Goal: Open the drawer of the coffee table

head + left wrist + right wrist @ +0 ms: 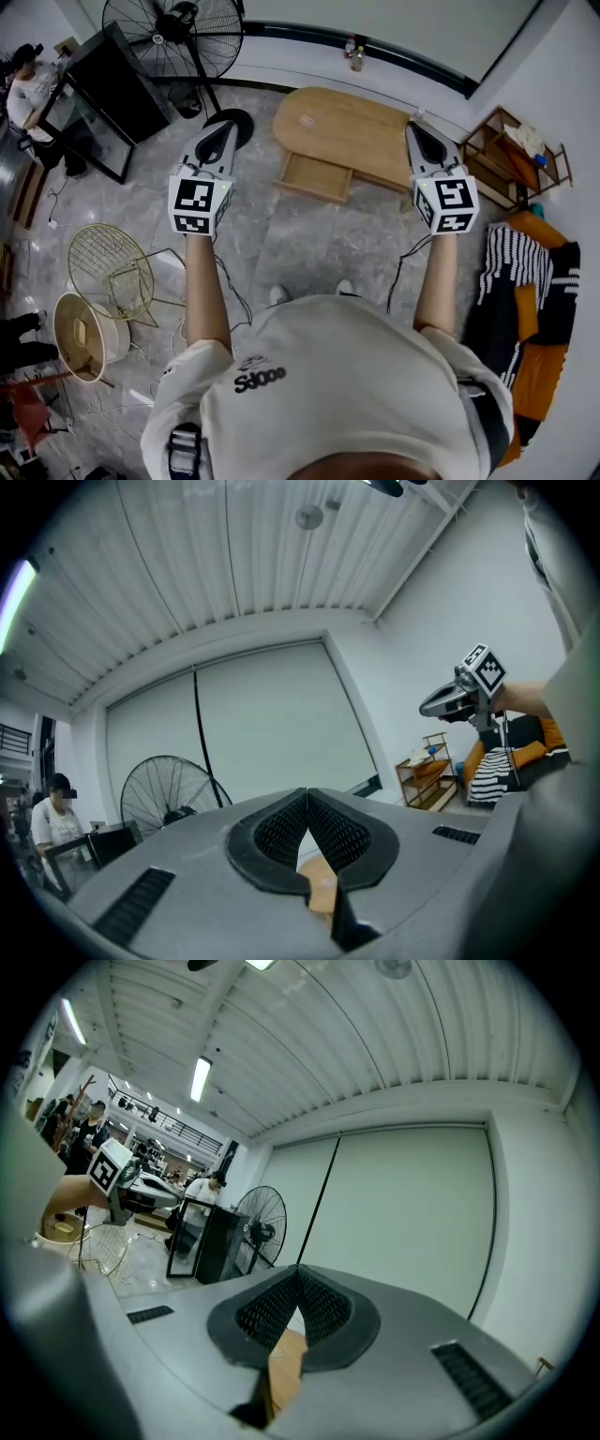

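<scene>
The oval wooden coffee table [342, 127] stands on the floor ahead of me, with its drawer [314, 178] pulled out toward me on the near side. My left gripper [223, 128] is held level at chest height, left of the table, its jaws shut on nothing. My right gripper [415, 128] is level over the table's right end, also shut and empty. In the left gripper view the closed pads [323, 832] meet at a point, with a sliver of wood below. The right gripper view shows its pads [314, 1307] closed likewise.
A tall standing fan [173, 37] and a black glass cabinet [103, 98] stand at the left. A wire chair [112, 267] and a round heater [80, 337] sit near my left side. A wooden shelf [511, 155] and an orange sofa with striped cloth [530, 281] are at the right. A person [28, 94] sits far left.
</scene>
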Motion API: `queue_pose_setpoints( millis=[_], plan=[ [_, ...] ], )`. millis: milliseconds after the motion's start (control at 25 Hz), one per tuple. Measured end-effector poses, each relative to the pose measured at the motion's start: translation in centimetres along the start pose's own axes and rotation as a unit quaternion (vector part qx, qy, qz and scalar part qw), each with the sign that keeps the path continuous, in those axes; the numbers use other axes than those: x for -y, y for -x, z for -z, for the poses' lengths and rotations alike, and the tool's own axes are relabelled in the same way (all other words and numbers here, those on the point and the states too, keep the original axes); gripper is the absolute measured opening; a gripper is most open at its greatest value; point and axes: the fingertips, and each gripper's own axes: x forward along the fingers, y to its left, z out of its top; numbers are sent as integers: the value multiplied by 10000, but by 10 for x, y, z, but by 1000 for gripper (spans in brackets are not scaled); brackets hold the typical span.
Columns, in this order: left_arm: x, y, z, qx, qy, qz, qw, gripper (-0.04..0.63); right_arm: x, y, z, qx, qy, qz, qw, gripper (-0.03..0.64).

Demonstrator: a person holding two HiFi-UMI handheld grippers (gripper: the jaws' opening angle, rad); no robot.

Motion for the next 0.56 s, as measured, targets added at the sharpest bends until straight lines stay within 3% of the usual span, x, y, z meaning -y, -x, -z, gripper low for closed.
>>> queue_pose_setpoints(
  millis=[560],
  plan=[
    [3, -17, 9, -152, -52, 30, 9999, 18, 2, -17, 10, -113, 205, -42, 9997, 6]
  ],
)
